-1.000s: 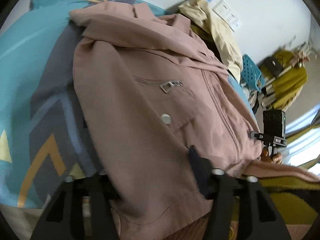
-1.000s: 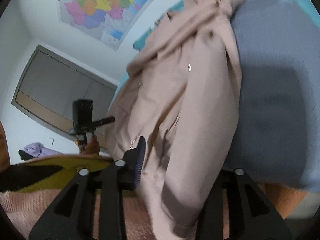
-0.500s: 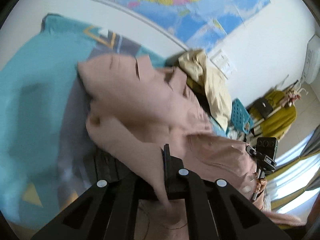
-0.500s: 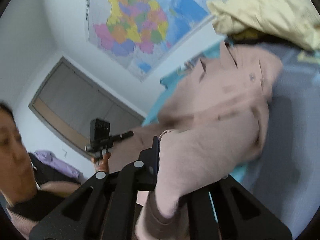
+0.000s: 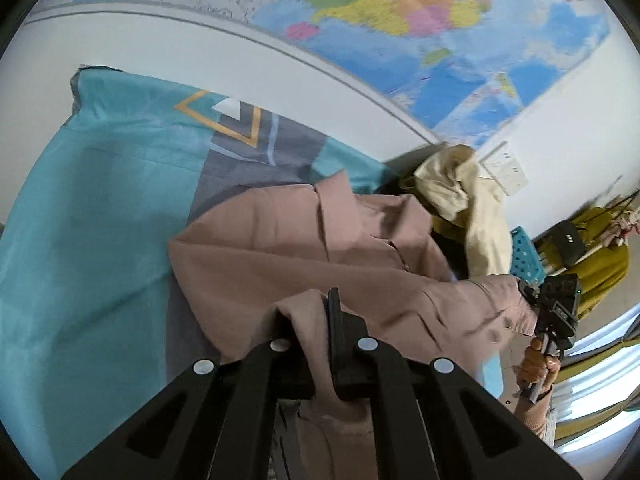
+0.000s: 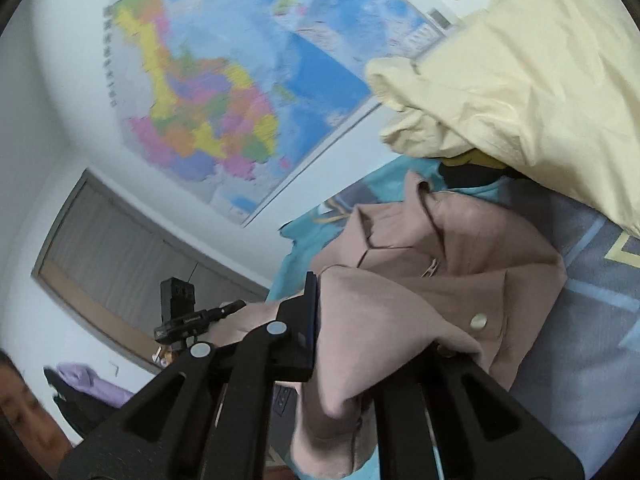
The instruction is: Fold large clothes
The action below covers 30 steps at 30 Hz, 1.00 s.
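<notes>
Left gripper (image 5: 312,320) pinches a pink jacket (image 5: 304,264) fold above the teal bedsheet (image 5: 100,200), cream garment (image 5: 472,200) just beyond.

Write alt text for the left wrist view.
The left gripper pinches a fold of a dusty-pink jacket lying on a teal and grey bedspread. Behind it, a cream garment is heaped below a wall map.
</notes>
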### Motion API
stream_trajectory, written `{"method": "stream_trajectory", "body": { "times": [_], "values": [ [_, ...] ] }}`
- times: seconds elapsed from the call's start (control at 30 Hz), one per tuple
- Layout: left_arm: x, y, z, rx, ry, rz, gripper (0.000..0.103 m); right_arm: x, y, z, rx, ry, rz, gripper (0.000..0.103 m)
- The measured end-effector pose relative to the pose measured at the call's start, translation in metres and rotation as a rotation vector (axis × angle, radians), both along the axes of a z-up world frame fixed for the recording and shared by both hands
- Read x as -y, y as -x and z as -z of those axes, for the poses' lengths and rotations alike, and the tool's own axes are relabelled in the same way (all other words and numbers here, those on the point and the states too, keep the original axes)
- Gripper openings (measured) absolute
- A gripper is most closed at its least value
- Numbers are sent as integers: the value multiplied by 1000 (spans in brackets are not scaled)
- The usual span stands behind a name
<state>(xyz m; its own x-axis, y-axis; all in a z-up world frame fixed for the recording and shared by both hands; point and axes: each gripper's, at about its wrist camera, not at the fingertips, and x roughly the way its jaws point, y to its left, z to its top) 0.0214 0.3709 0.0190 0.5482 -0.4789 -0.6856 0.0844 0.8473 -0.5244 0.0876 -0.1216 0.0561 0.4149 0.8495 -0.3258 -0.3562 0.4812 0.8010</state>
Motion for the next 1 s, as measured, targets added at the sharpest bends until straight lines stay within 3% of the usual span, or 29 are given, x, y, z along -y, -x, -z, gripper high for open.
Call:
{"method": "stream_trajectory", "body": {
  "times": [0.5, 0.6, 0.67, 0.73, 0.77, 0.97, 1.0],
  "values": [
    [-4, -82, 21, -97, -63, -23, 3, 7, -83, 57, -205, -13, 84, 7],
    [-8, -98, 33, -137, -75, -43, 3, 2, -97, 68, -246, 13, 99, 12],
    [-12, -107, 42, -165, -74, -56, 3, 0, -100, 70, -251, 26, 102, 22],
    [-16, -116, 52, -202, -51, -62, 4, -4, -99, 67, -241, 54, 94, 53],
    [-18, -119, 55, -217, -39, -66, 6, -6, -95, 63, -230, 67, 89, 61],
    [-23, -125, 65, -239, 5, -47, 7, -10, -57, 37, -104, 101, 39, 78],
    [-22, -123, 64, -227, 9, -34, 12, -8, -52, 35, -93, 95, 34, 79]
  ]
}}
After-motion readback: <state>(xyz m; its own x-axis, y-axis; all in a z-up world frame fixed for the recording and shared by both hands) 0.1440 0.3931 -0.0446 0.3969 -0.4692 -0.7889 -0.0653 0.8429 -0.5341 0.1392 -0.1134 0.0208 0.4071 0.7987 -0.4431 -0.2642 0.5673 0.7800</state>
